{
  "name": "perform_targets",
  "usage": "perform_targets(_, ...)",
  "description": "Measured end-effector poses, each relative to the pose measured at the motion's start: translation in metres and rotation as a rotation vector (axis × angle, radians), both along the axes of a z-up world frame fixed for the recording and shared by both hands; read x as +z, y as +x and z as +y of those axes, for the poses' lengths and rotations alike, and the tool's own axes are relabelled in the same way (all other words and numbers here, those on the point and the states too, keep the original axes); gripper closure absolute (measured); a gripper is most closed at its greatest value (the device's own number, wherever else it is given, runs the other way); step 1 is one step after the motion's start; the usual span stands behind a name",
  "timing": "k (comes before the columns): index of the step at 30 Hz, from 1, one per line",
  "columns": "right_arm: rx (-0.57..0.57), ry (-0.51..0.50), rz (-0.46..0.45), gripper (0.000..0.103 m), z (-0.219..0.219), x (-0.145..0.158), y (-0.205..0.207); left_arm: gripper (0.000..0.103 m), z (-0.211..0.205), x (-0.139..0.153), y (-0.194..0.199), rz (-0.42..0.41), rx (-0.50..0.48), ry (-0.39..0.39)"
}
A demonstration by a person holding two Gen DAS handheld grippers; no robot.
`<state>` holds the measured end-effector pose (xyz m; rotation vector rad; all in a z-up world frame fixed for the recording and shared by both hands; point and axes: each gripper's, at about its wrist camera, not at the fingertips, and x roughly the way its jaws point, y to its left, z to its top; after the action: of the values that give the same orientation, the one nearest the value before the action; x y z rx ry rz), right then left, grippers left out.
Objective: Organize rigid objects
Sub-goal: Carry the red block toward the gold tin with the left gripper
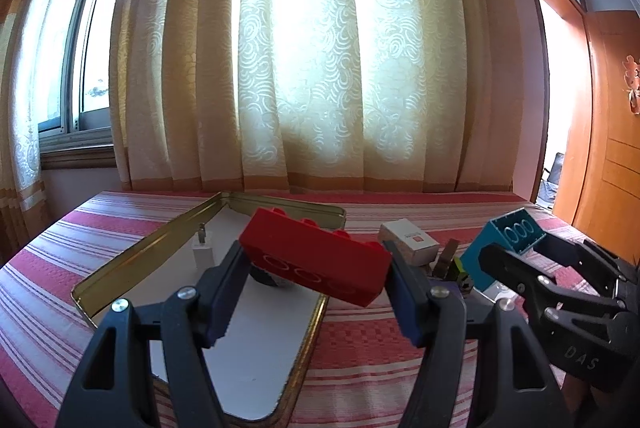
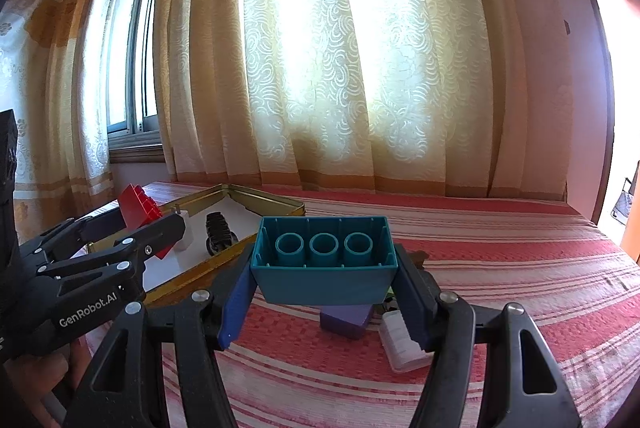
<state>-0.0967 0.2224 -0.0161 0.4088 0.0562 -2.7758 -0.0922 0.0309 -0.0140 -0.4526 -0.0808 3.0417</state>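
Shallow gold-rimmed tin tray (image 1: 120,260), white-floored, on the striped red worktop cloth (image 2: 500,268); inside it 1 white plug adapter (image 1: 202,248) and 1 black ridged piece (image 2: 218,232).

Beside the tray's right edge: 1 white carton (image 1: 408,242), 1 purple block (image 2: 346,320), 1 clear-white oblong item (image 2: 400,344), plus small metal bits too cluttered to name.

2 toy bricks in all. Red brick (image 1: 316,264), studded on top, 3 rings on its near face, tilted, clamped lengthwise in left gripper (image 1: 312,268) above the tray's right part. Teal brick (image 2: 324,260), hollow underside with 3 tubes facing the camera, pinched end to end in right gripper (image 2: 324,284), raised over the purple block, right of the tray.
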Motion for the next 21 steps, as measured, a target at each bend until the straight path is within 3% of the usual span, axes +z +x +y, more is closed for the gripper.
perform_targets(21, 0.048, 0.008, -0.002, 0.037, -0.021, 0.000, -0.001, 0.037, -0.020, -0.002, 0.000, -0.004, 0.033, 0.032)
